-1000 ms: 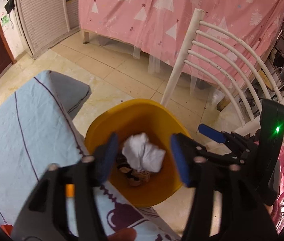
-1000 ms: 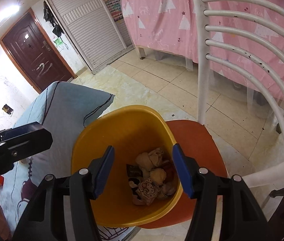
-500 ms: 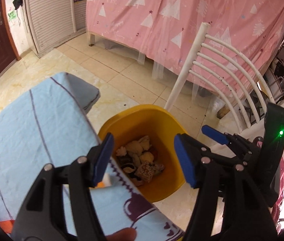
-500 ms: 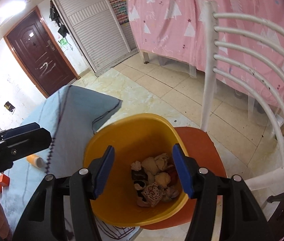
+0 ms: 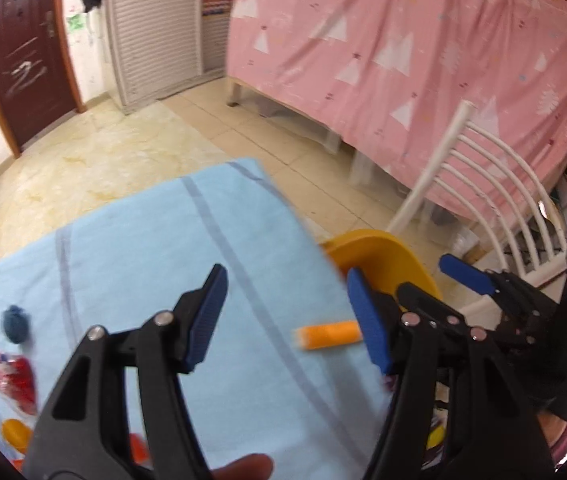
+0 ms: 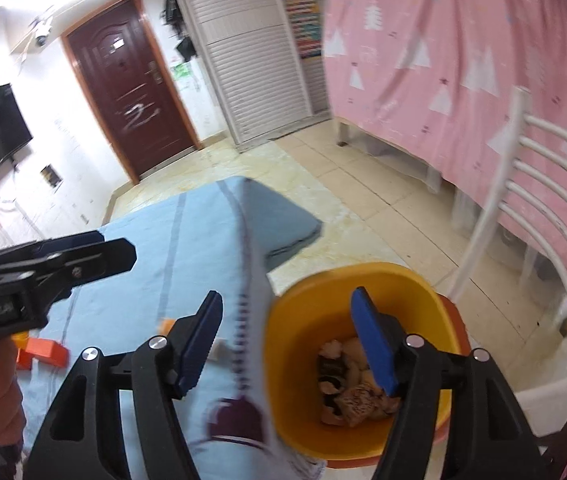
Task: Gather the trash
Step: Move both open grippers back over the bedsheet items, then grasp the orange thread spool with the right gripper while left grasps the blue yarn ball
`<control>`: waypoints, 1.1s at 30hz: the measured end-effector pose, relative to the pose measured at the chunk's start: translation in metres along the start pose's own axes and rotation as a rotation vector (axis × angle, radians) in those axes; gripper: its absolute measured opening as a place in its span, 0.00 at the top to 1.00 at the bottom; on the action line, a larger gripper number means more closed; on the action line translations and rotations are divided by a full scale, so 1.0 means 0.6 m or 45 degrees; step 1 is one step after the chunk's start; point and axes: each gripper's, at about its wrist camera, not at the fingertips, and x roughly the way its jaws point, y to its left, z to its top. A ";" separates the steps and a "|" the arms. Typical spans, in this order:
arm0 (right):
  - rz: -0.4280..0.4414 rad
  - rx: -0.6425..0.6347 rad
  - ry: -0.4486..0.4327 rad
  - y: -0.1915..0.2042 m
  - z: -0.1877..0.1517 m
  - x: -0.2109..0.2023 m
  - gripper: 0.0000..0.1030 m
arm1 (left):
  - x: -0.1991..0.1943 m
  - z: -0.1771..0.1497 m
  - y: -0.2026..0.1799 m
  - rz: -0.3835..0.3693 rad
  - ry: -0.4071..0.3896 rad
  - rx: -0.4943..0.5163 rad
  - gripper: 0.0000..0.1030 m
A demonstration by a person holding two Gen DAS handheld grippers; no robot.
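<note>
Motion blur is softening both views, so the small things on the blue-clothed tabletop (image 5: pixel 131 240) are hard to make out. The left tongs (image 5: pixel 287 316) are hanging spread and empty over the cloth, with an orange tube (image 5: pixel 329 334) lying just beside the right finger. At the near left a dark blue lump (image 5: pixel 15 322), a red wrapper (image 5: pixel 17 378) and an orange piece (image 5: pixel 15 434) are smearing into blobs. The right tongs (image 6: pixel 287 340) are also gaping wide, holding nothing, over the tabletop's right edge. The yellow bin (image 6: pixel 311 320) is sitting on the red seat of a white chair (image 6: pixel 539 200) at the right, holding crumpled paper scraps (image 6: pixel 353 392) partly hidden behind a finger.
</note>
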 end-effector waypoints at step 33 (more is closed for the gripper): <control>-0.138 -0.213 0.126 0.163 -0.036 0.090 0.36 | -0.085 -0.074 0.379 0.223 0.044 -0.415 0.32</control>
